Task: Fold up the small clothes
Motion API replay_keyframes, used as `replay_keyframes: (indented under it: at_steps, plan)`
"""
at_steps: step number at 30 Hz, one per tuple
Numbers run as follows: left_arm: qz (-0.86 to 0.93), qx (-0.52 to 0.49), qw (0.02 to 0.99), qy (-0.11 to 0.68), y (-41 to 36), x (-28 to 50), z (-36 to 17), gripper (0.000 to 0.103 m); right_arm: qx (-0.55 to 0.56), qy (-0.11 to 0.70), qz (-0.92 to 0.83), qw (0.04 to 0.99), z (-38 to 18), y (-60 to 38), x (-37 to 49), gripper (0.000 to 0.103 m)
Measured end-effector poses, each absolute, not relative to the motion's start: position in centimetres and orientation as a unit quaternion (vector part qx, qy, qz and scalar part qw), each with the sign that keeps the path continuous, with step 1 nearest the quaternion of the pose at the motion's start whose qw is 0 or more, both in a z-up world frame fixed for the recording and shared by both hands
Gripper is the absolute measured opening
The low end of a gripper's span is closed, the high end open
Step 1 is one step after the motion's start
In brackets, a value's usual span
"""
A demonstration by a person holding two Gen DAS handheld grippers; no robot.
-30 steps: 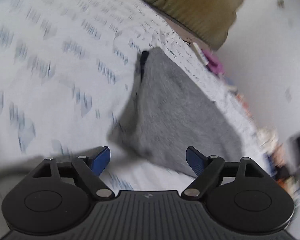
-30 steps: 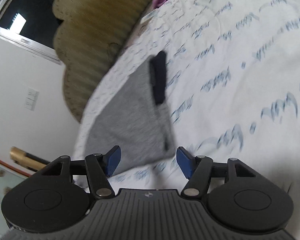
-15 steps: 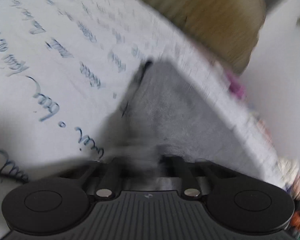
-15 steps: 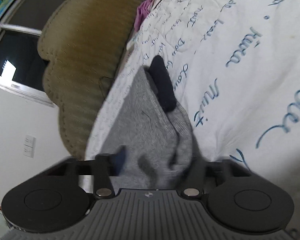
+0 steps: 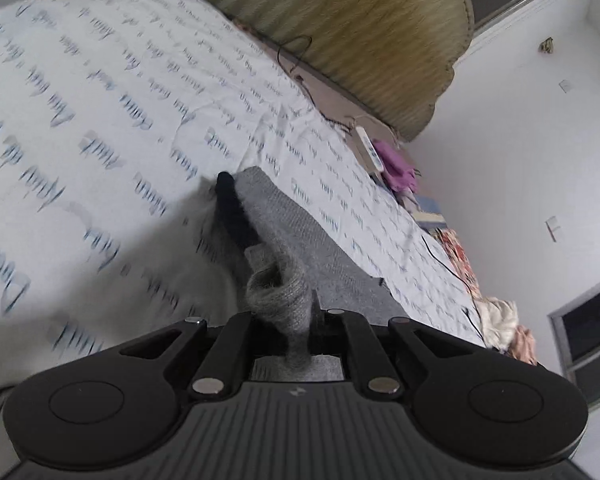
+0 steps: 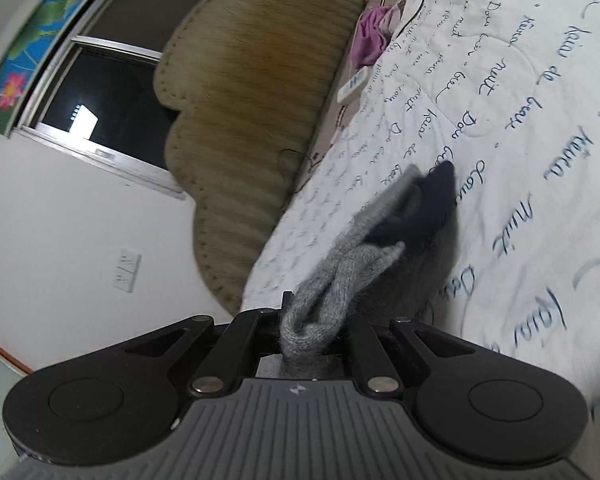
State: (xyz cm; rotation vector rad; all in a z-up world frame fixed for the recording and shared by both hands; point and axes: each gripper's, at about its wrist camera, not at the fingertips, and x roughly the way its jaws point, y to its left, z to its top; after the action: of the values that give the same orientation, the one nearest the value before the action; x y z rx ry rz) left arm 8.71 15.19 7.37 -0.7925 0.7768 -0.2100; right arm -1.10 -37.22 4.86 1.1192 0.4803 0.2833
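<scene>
A small grey knit garment (image 5: 300, 236) with a dark navy band (image 5: 232, 208) lies on a white bedspread with blue script (image 5: 100, 120). My left gripper (image 5: 296, 316) is shut on a bunched near corner of the grey knit, which is lifted off the bed. In the right wrist view the same grey garment (image 6: 352, 268) with its navy band (image 6: 428, 204) rises from the bedspread (image 6: 520, 120), and my right gripper (image 6: 308, 320) is shut on another bunched corner of it. The fingertips of both grippers are hidden by cloth.
A tan ribbed headboard (image 5: 360, 28) stands at the far end of the bed, beside a window (image 6: 100, 88). A purple cloth (image 5: 396, 168) and a white remote (image 5: 368, 148) lie by the bed's edge. More clothes (image 5: 500, 320) are piled near the white wall.
Both grippers went from open over the garment's near edge to shut on its corners. They have since lifted, pulling the grey knit up off the bedspread.
</scene>
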Motion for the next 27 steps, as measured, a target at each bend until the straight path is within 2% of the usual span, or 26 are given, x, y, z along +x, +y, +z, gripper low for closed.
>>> replay_keyframes:
  at_steps: [3,6,8,11,14,16,17,18,22,24,27]
  plan:
    - [-0.100,-0.366,0.841,0.386,15.7,5.6,6.7,0.006,0.526,0.229,0.141,0.807,5.2,-37.5,-4.0,0.011]
    - [-0.078,-0.375,0.821,0.422,16.7,3.7,3.8,0.006,0.526,0.250,0.130,0.802,4.2,-37.7,-7.3,0.011]
    - [-0.053,-0.367,0.810,0.455,16.9,3.3,1.1,0.006,0.530,0.275,0.105,0.795,2.2,-37.9,-8.9,0.011]
    - [-0.046,-0.371,0.809,0.453,17.3,2.8,-0.4,0.010,0.532,0.319,0.065,0.782,-1.2,-37.8,-10.0,0.016]
    - [-0.030,-0.360,0.818,0.449,17.9,2.3,1.7,0.031,0.517,0.333,0.043,0.787,-1.4,-38.2,-10.3,0.020]
    - [0.011,-0.316,0.855,0.410,18.1,1.5,4.4,0.057,0.464,0.313,0.013,0.829,1.1,-38.6,-10.3,0.037]
    - [0.035,-0.291,0.877,0.380,18.0,1.1,5.9,0.061,0.433,0.298,-0.002,0.851,2.4,-38.7,-10.1,0.041]
    - [0.059,-0.269,0.897,0.345,17.7,0.8,7.3,0.064,0.411,0.282,-0.013,0.867,3.7,-39.0,-9.6,0.047]
    - [0.021,-0.159,0.952,0.259,12.1,3.4,10.5,0.065,0.369,0.247,0.024,0.896,6.7,-38.4,-4.6,0.048]
    - [0.000,-0.097,0.962,0.255,7.8,6.2,10.0,0.066,0.347,0.245,0.059,0.903,7.1,-36.5,-0.6,0.048]
    - [-0.013,-0.016,0.956,0.292,1.9,10.8,6.9,0.067,0.330,0.281,0.077,0.898,5.8,-33.7,5.8,0.048]
